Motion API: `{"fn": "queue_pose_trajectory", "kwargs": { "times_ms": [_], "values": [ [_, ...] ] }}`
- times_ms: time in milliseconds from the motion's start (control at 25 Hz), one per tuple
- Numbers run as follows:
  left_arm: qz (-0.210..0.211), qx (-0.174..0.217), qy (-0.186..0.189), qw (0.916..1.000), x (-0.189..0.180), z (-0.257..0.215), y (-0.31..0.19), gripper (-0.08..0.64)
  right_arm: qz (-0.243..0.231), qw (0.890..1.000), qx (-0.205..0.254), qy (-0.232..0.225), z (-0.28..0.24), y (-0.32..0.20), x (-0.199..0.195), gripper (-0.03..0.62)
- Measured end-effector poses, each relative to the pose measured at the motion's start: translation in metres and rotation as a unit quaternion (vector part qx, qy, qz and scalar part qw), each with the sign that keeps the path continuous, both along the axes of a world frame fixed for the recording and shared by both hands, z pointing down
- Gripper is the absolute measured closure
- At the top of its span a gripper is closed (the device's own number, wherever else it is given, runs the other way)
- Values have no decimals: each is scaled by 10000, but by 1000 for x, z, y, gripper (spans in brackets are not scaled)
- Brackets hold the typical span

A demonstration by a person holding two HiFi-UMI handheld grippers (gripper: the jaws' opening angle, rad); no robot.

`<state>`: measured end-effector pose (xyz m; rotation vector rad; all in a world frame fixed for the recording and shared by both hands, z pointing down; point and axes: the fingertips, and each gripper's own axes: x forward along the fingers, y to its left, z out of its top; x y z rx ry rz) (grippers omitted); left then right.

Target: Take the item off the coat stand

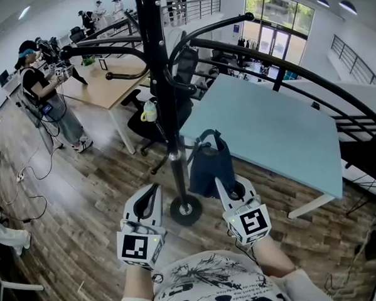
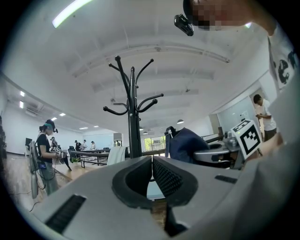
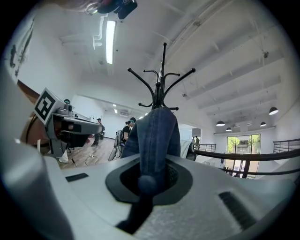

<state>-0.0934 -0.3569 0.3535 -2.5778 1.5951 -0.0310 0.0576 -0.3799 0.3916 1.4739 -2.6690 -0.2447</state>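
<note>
The black coat stand [image 1: 154, 73] rises in the middle of the head view, its round base [image 1: 186, 210] on the wooden floor. A dark navy bag [image 1: 208, 168] hangs just right of the pole, its handle loop standing free above it. My right gripper [image 1: 224, 187] is shut on the bag's fabric [image 3: 157, 136], which fills the gap between the jaws in the right gripper view, in front of the stand [image 3: 161, 79]. My left gripper [image 1: 154, 191] is left of the pole, shut with nothing in it [image 2: 151, 161]. In the left gripper view the bag [image 2: 187, 143] shows right of the stand [image 2: 133, 117].
A light blue table [image 1: 281, 129] stands just behind the bag. A wooden desk [image 1: 109, 85] and a black office chair [image 1: 150, 120] are at the back left. A person [image 1: 43, 91] with grippers stands far left. Cables [image 1: 32, 180] lie on the floor at left.
</note>
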Motion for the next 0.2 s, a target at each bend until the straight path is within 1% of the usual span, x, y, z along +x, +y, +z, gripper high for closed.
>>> {"fn": "queue_pose_trajectory", "kwargs": {
  "times_ms": [200],
  "values": [
    [60,31,-24,10000,2,3,2,555,-16,10000,16,23,0,2,-1,591]
  ]
}}
